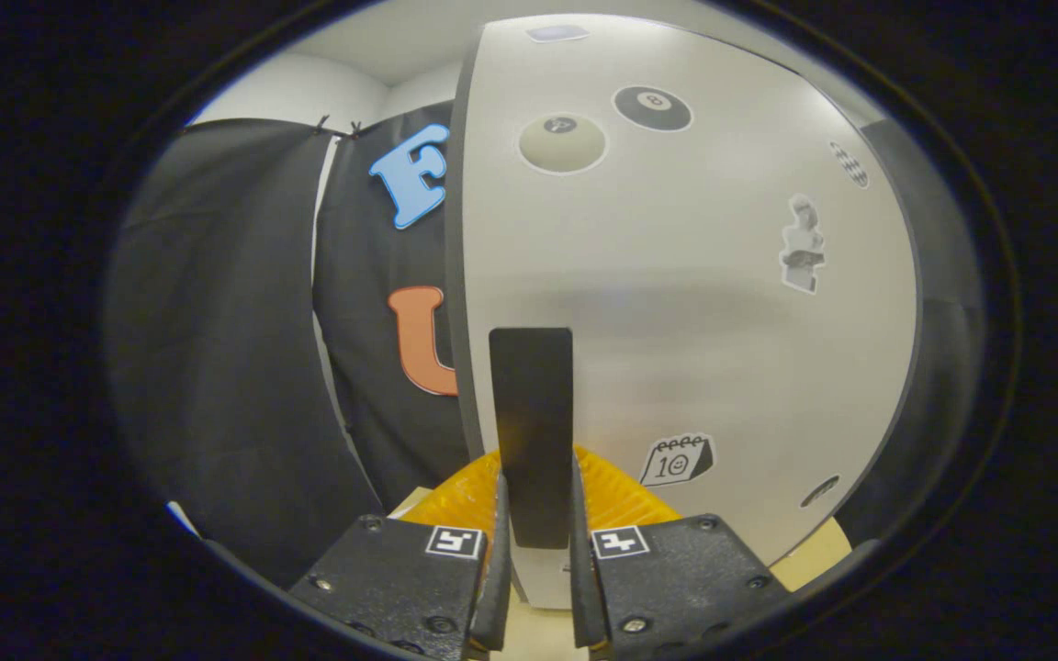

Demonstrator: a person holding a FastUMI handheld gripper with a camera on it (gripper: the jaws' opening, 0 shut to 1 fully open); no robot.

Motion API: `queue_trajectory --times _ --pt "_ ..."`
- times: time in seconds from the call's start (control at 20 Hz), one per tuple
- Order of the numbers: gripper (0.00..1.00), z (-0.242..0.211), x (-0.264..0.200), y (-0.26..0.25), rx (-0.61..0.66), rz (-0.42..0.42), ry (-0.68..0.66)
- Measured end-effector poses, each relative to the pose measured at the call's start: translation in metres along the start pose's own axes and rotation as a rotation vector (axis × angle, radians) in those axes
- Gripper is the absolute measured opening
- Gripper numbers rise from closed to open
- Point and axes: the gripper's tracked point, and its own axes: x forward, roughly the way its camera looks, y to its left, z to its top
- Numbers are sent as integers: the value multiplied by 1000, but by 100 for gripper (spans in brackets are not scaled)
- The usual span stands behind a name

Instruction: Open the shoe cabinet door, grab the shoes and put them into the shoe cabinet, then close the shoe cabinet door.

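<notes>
Gripper [535, 514]: fingers drawn close together, one on each side of the dark upright handle [532, 431], both seeming to press its flanks; the handle's lower end sits between them.

Handle: a flat dark bar, standing vertical, fixed near the left edge of the shoe cabinet door [676, 303]. Its upper half rises clear above the fingertips.

Shoe cabinet door: a pale panel directly ahead of the fingers and very close. Its left edge runs as a dark line just left of the handle; its right edge curves down well to the right. Carries stickers: a pale ball [562, 142] and a black billiard ball [652, 107] near the top, a small figure [802, 244] toward the right, a calendar [677, 459] low down just right of the handle.

Open room: left of the door's edge, back to the black cloth wall [235, 349].

Orange ribbed piece [616, 491]: just behind the fingers at the handle's base; what it is cannot be told.

Pale surface [814, 555]: a strip below the door's lower right.
</notes>
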Motion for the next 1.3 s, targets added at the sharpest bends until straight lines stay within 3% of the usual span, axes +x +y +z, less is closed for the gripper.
queue_trajectory --times 0.35,1.3 --pt "28 0 -49 3 -10 63 5" --pt "25 2 -106 -26 4 47 -20"
